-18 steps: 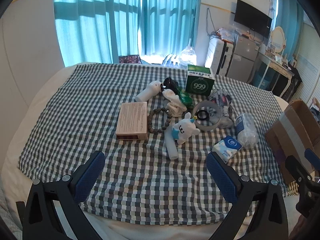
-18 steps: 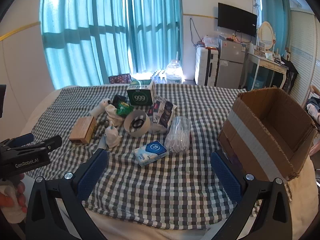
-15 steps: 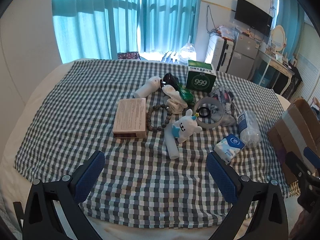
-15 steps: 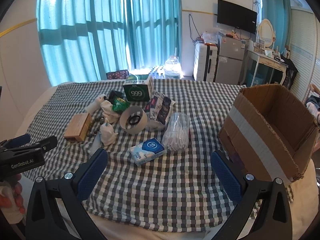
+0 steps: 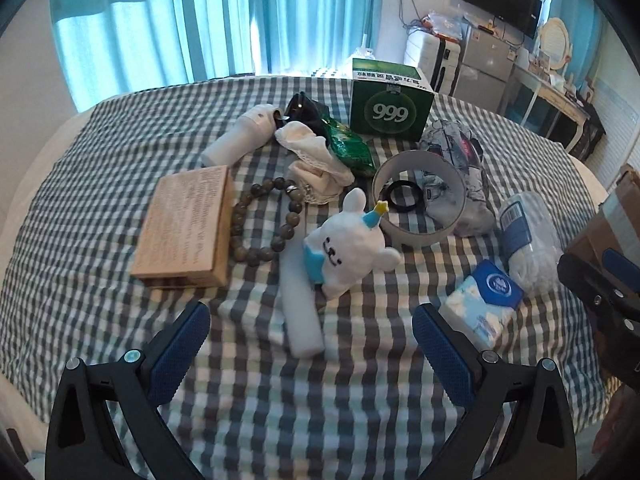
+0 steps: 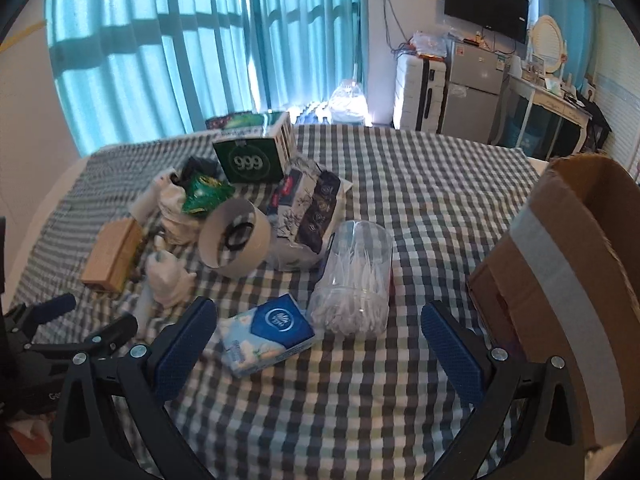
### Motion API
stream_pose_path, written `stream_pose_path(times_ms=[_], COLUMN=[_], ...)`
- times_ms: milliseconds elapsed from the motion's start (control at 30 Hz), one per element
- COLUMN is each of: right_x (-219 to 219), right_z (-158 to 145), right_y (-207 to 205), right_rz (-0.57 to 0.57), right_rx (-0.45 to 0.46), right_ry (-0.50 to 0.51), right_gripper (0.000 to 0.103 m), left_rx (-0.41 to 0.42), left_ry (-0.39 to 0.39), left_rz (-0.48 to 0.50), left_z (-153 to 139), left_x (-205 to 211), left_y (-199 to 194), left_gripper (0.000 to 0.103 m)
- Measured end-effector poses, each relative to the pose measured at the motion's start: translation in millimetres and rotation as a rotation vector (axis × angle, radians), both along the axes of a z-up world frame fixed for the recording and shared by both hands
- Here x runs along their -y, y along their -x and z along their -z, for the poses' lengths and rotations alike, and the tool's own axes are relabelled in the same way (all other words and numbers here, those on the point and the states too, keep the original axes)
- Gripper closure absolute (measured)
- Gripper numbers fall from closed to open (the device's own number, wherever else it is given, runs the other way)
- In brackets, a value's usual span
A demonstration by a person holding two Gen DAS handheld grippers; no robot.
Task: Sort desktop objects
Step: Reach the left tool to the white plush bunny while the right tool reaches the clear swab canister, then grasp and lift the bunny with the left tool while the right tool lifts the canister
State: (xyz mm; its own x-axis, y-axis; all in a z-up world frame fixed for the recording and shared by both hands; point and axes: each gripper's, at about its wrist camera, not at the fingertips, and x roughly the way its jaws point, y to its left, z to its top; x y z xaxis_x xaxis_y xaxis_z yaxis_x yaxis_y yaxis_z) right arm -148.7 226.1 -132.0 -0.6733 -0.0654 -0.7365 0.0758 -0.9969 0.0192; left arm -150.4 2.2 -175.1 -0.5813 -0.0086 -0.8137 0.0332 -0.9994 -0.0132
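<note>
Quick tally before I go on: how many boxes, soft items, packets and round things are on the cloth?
Boxes: 3 - wooden box, green 999 box, cardboard box
Soft items: 2 - plush toy, white cloth
Packets: 3 - tissue pack, green packet, patterned pouch
Round things: 3 - tape ring, bead bracelet, swab jar
Total: 11

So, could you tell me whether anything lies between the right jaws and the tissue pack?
Nothing visible does. The right gripper is open, and the tissue pack lies on bare cloth just ahead. The swab jar sits beside the pack, not in front.
</note>
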Motion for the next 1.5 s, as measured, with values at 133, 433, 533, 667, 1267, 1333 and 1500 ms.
stream_pose_path(times_ms=[133,433,533,667,1267,1333,1500], right_x=[-5.4,-18.4,-21.7,-21.5,-36.0,-36.3,-32.9], right_z=[13.3,40.1,47.4,48.7,25.8,15.6,-22.7], right_y=[21.6,57.0,61.1,60.4,21.0,11.7,-16.2], right_rz=[0.017,0.042,0.039,0.030,0.075,0.073,0.055], right_rx=[0.019,0.104,0.149,0.154,0.166,0.152,0.069], right_ry=[-0.005,0.013,0.053,0.065,0.111,0.116,0.111], right_gripper=[0.001,0.017,0.032,0.037,0.039,0.039,0.039], left_rx=[-0.001,-0.010,0.023,0.020,-0.006,-0.018,-0.090], left_ry=[0.028,0.069,0.050,0.041,0.006,0.004,0.002], left_rz=[-0.022,0.008,0.018,0.025,0.062,0.070,0.100], left_z=[13.5,33.2,40.7,40.7,-12.2,-23.5,-62.2], left_x=[-5.4,-13.2,-10.5,-7.4,-5.3,-8.0,-12.6], left_y=[18.0,41.9,47.2,45.9,0.8,-8.5,-33.9], left_gripper=[0.000,0.004,0.023,0.042,0.048,0.048,0.048])
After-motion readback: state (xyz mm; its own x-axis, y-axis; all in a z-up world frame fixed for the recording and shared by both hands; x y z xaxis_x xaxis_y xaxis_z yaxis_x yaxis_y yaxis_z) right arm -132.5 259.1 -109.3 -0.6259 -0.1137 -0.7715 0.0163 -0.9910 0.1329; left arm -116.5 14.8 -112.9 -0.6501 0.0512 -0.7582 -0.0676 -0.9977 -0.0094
